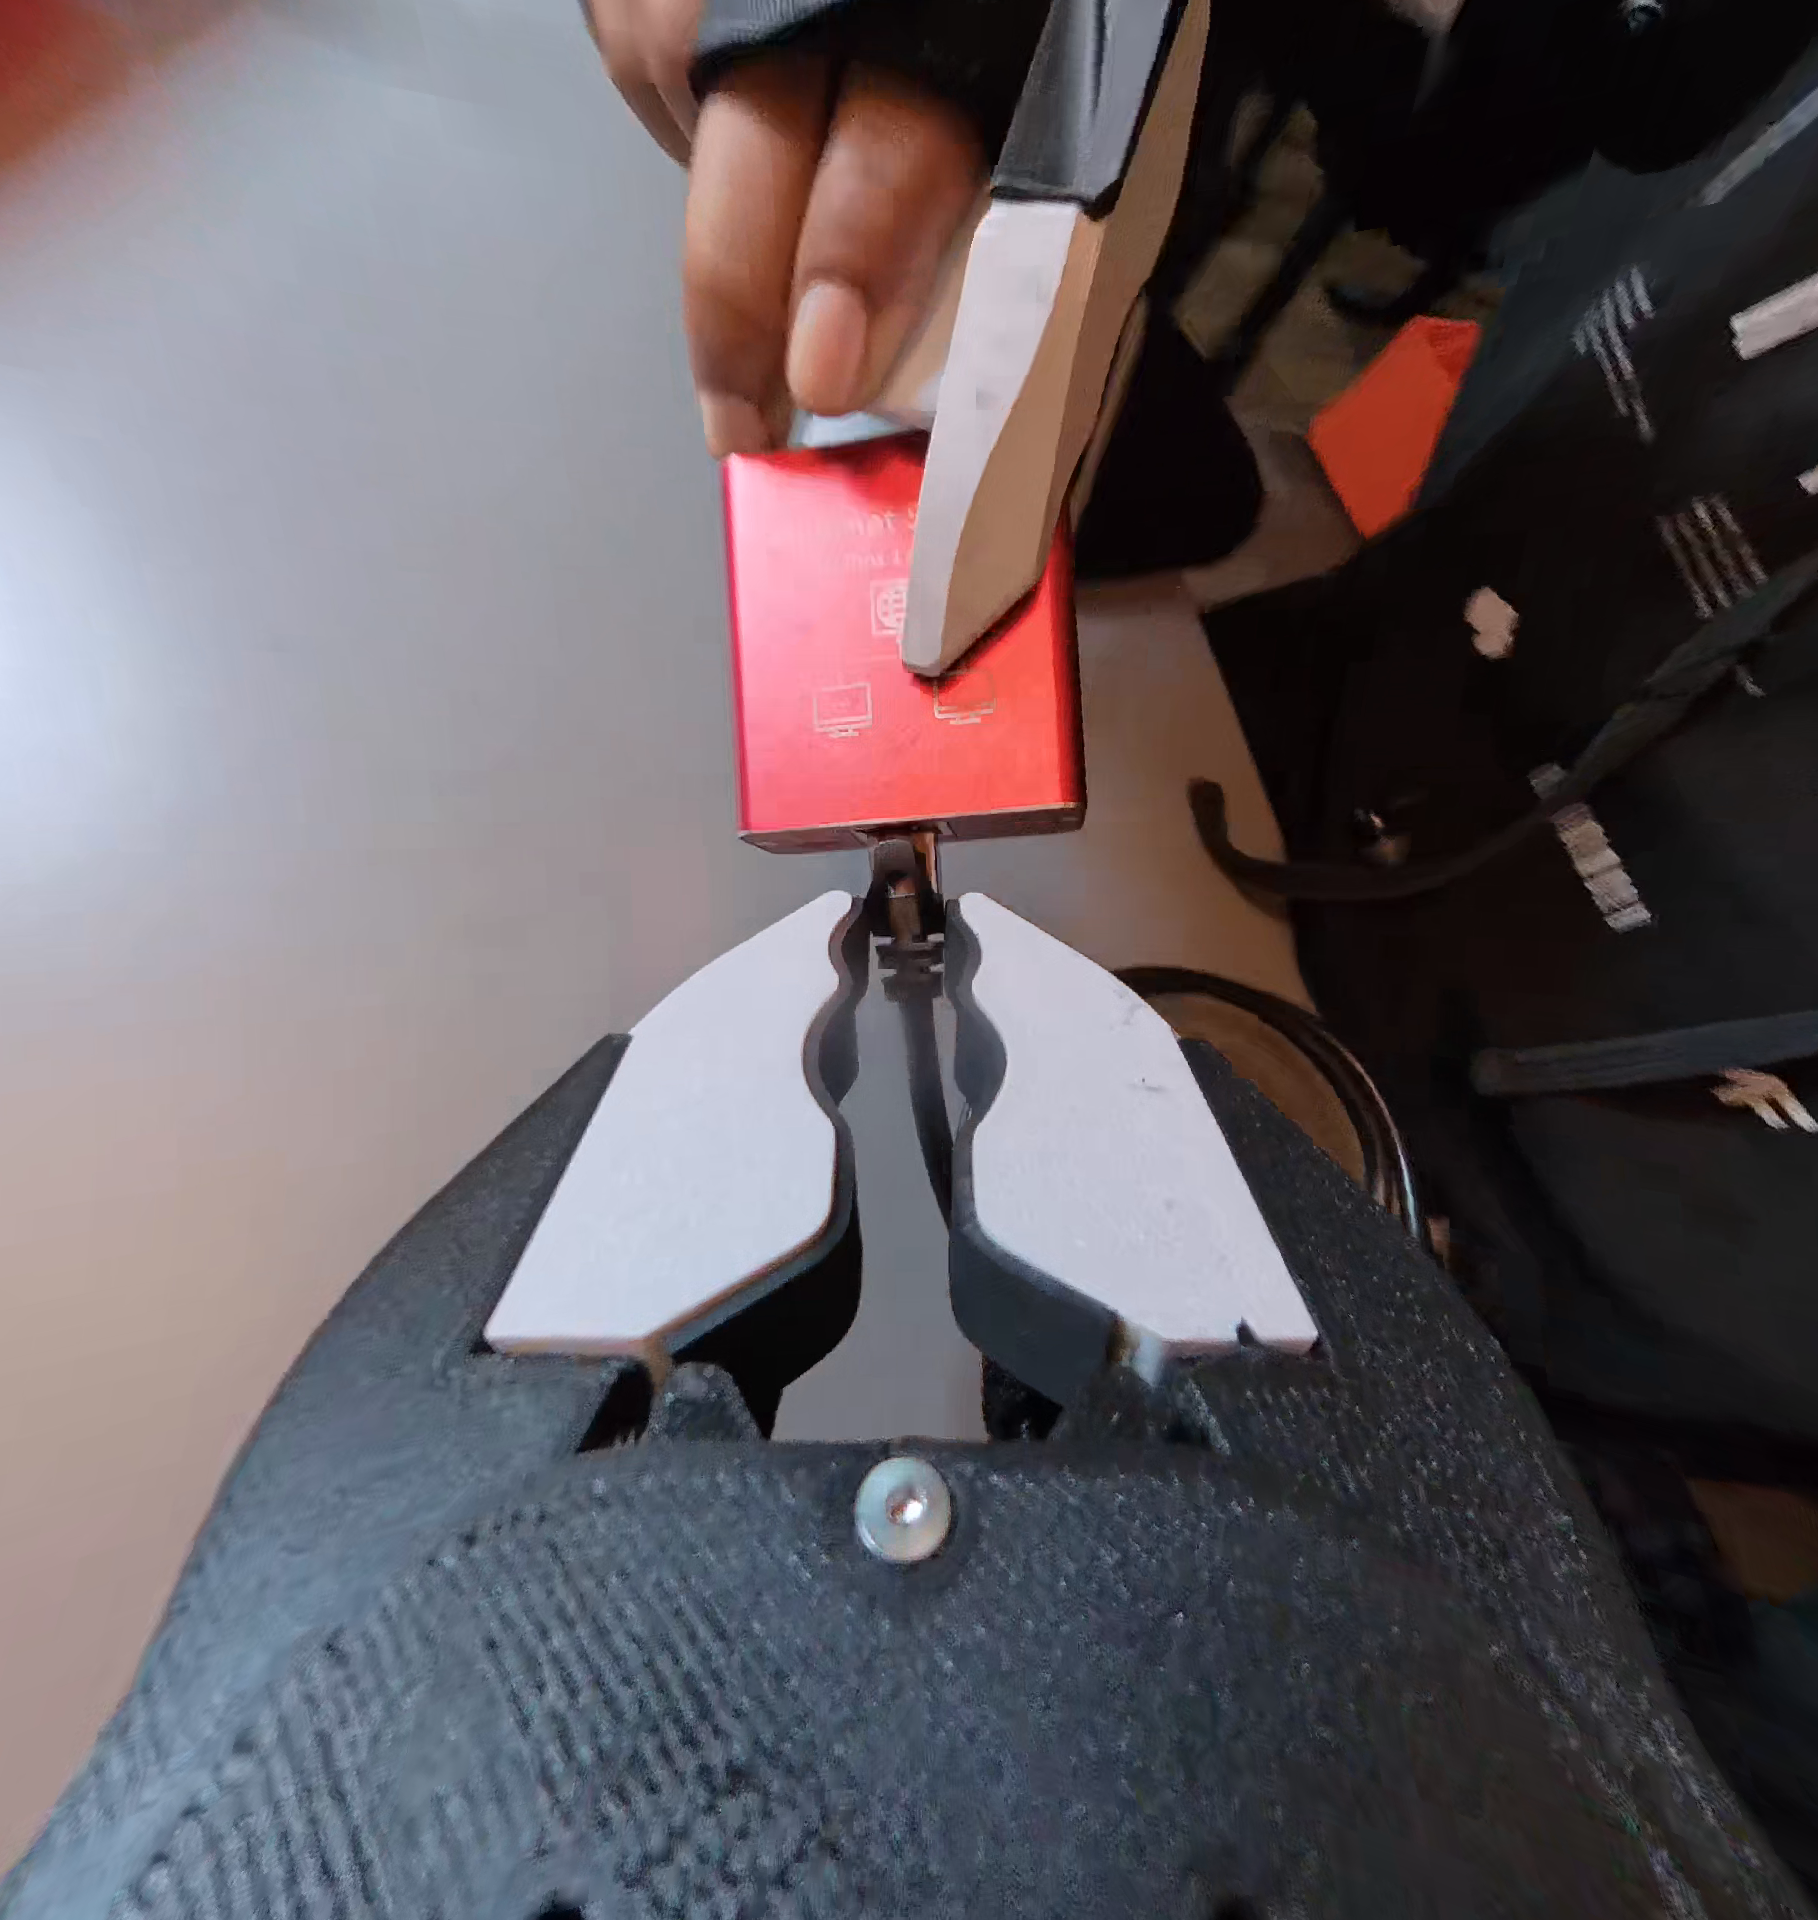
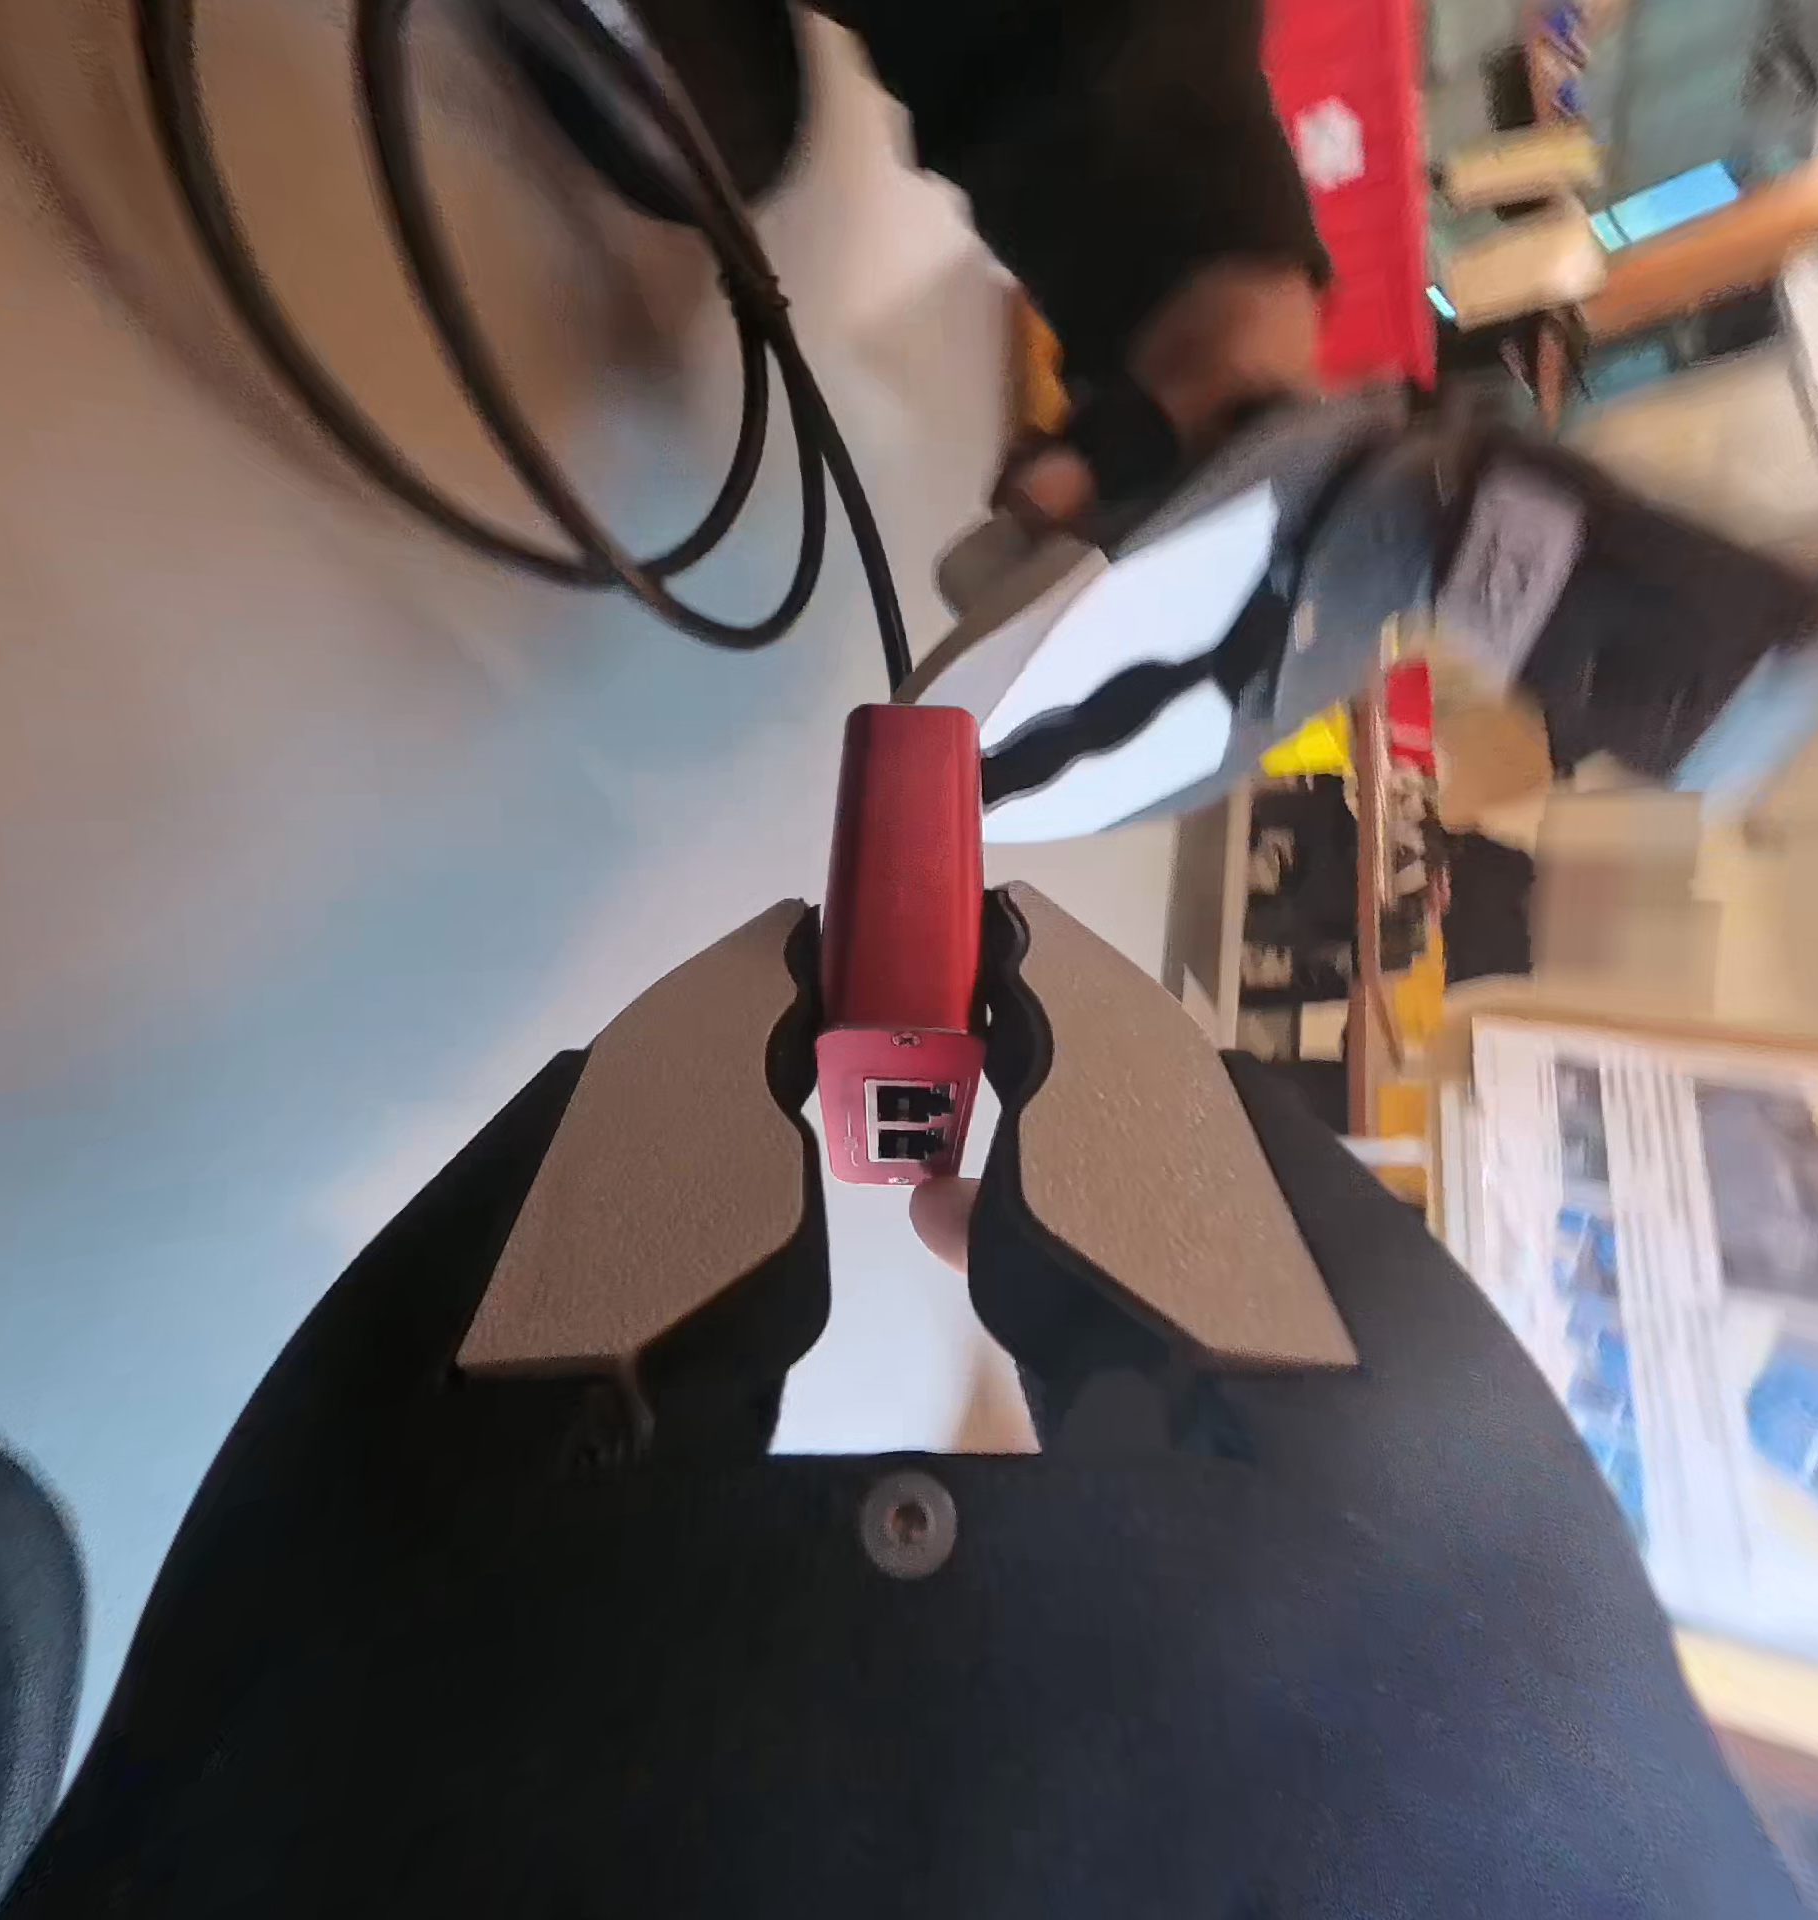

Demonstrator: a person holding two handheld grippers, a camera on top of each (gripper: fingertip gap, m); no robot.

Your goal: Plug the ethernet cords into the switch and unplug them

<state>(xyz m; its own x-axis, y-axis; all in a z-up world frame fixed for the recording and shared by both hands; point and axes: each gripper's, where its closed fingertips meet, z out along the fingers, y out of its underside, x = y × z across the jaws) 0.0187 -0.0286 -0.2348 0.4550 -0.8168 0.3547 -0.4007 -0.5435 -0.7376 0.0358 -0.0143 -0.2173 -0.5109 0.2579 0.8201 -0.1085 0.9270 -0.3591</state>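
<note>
The red switch is held in the air over the white table. My left gripper is shut on a black ethernet plug whose front end sits at a port on the switch's near end. Its cord runs back between the fingers. A finger of my right gripper lies across the switch's top. In the right wrist view my right gripper is shut on the switch. Two empty ports face the camera. My left gripper shows at the switch's far end.
A person's hand holds the right gripper, with a fingertip under the switch. A looped black cable lies on the table. A black bag and an orange object sit at the right. Posters stand beyond.
</note>
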